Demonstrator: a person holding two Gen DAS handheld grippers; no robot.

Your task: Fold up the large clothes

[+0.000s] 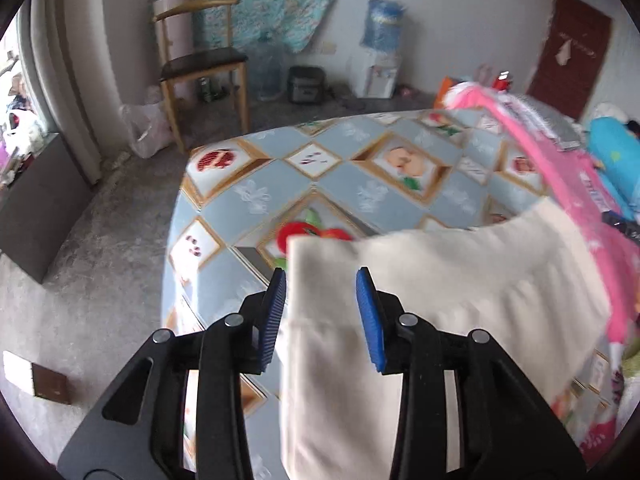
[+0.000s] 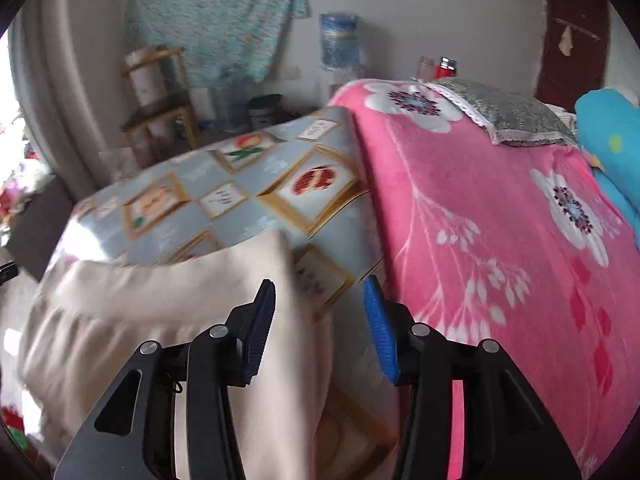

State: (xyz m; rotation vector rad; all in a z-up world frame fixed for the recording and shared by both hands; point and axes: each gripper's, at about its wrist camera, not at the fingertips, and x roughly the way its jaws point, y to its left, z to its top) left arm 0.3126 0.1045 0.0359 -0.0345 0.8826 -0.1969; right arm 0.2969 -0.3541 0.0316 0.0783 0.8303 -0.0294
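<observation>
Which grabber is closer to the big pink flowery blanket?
Right. The right tool hangs beside the pink blanket, which spreads right next to its blue pad. The left tool is over the cream garment, whose width lies between it and the blanket.

One cream garment (image 1: 440, 280), one pink blanket (image 2: 500, 220), perhaps two water bottles (image 1: 382, 24).

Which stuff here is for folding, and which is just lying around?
For folding: cream cloth garment, left gripper, right gripper, fruit-patterned blue tablecloth.

Lying about: pink flowered blanket, wooden chair, blue water bottle.
</observation>
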